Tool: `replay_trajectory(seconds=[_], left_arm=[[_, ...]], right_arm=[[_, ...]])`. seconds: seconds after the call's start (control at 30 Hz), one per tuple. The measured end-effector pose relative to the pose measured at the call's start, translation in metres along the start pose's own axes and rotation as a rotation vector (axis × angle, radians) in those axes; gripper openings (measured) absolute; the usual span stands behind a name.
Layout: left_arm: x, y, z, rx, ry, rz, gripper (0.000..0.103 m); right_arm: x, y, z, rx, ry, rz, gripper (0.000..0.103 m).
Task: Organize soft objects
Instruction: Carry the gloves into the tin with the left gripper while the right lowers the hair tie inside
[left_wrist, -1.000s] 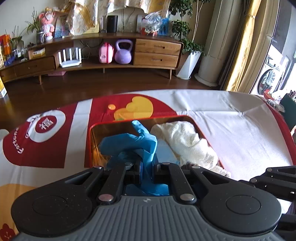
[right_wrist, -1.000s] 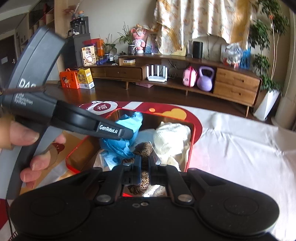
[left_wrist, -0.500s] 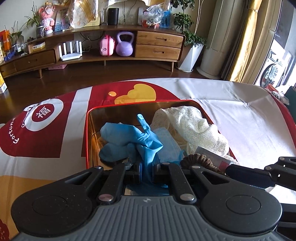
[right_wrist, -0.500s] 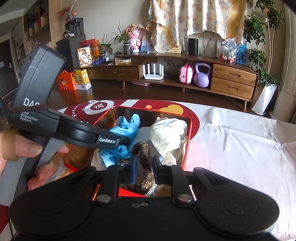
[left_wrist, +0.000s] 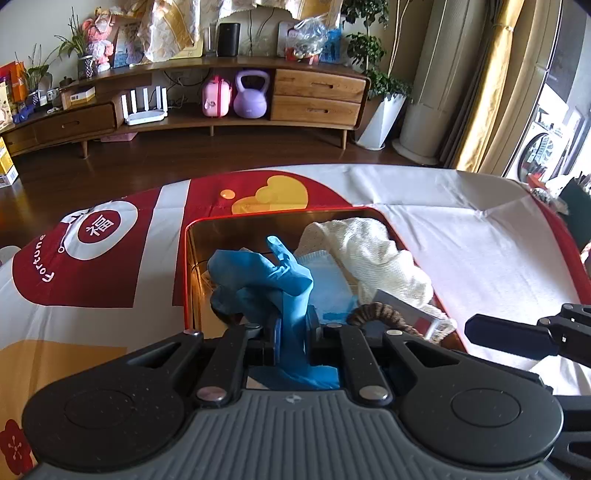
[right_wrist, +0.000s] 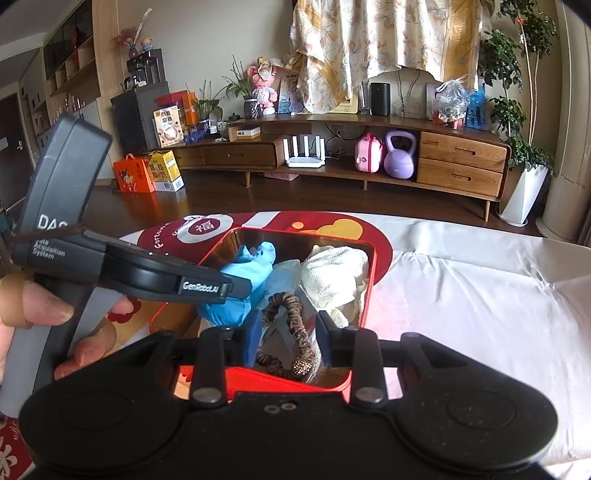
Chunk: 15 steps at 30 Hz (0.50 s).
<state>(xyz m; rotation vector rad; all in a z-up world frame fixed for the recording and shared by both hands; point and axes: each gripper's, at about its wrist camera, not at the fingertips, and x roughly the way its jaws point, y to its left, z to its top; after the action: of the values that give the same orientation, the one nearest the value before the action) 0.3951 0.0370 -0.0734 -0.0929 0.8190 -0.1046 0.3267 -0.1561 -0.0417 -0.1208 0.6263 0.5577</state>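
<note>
Left gripper (left_wrist: 293, 328): angled downward, jaws pinched tight on a blue glove (left_wrist: 266, 275). Left hand (right_wrist: 33, 325): wrapped round its grey handle (thumb and two fingertips showing). Right gripper (right_wrist: 286, 325): angled downward, jaws just been opening, a brown scrunchie (right_wrist: 291, 328) loose between them.

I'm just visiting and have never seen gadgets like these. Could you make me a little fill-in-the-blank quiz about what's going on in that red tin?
1. The left gripper is shut on a glove coloured ____.
2. The right gripper has just been opening; the brown ____ lies loose between its fingers.
3. The cream knitted cloth lies inside the tin, whose rim is ____.

Missing words: blue; scrunchie; red
</note>
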Motion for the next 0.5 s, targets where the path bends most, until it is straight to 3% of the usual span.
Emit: replay_trajectory(seconds=[0.13, 0.33, 0.5], left_arm=[[-0.013, -0.004, -0.002, 0.003, -0.006, -0.002, 0.017], [-0.036, -0.009, -0.005, 0.009, -0.035, -0.014, 0.050], [-0.060, -0.017, -0.012, 0.030, -0.057, -0.019, 0.052]], right_arm=[[-0.011, 0.000, 0.002, 0.009, -0.011, -0.010, 0.041], [-0.031, -0.002, 0.002, 0.029, -0.027, -0.020, 0.051], [-0.049, 0.001, 0.002, 0.025, -0.041, -0.023, 0.058]])
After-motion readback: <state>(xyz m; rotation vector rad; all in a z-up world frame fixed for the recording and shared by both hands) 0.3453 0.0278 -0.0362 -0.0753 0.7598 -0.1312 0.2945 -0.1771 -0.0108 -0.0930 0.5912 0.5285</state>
